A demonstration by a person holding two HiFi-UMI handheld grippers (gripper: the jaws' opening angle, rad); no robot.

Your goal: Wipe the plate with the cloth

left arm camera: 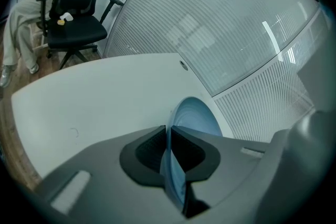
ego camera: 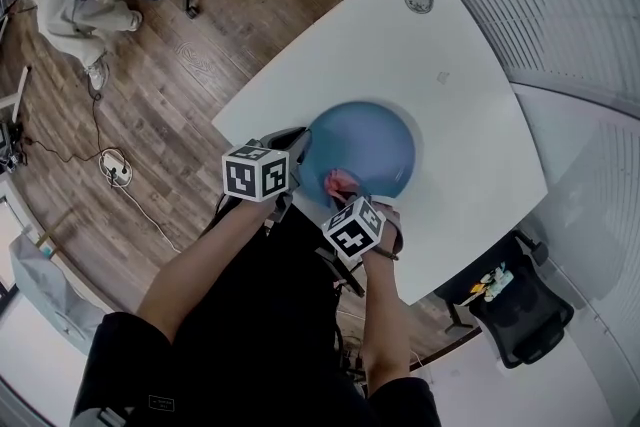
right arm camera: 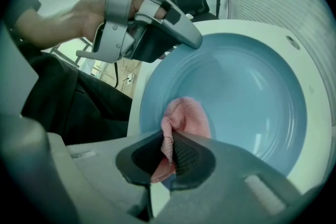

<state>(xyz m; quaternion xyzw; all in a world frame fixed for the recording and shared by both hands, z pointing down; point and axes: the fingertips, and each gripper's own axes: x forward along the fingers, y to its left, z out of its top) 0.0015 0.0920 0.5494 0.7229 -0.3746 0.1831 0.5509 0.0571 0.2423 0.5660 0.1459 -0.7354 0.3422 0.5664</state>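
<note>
Nearest in head view: two forearms, left gripper [ego camera: 297, 143] at left rim of blue plate [ego camera: 375, 140], right gripper [ego camera: 340, 195] with pink cloth [ego camera: 338, 181] over the plate's near part, all on white table [ego camera: 440, 45].

Left gripper view: clenches the plate rim [left arm camera: 195, 114] edge-on between both pads.

Right gripper view: grasps the bunched cloth [right arm camera: 188, 117], holds it against inner surface of the plate [right arm camera: 247, 86].

No word, brand or number was legible; the left marker cube [ego camera: 258, 172] and right marker cube [ego camera: 354, 228] bore only black-and-white squares (patterns, not lettering).
</note>
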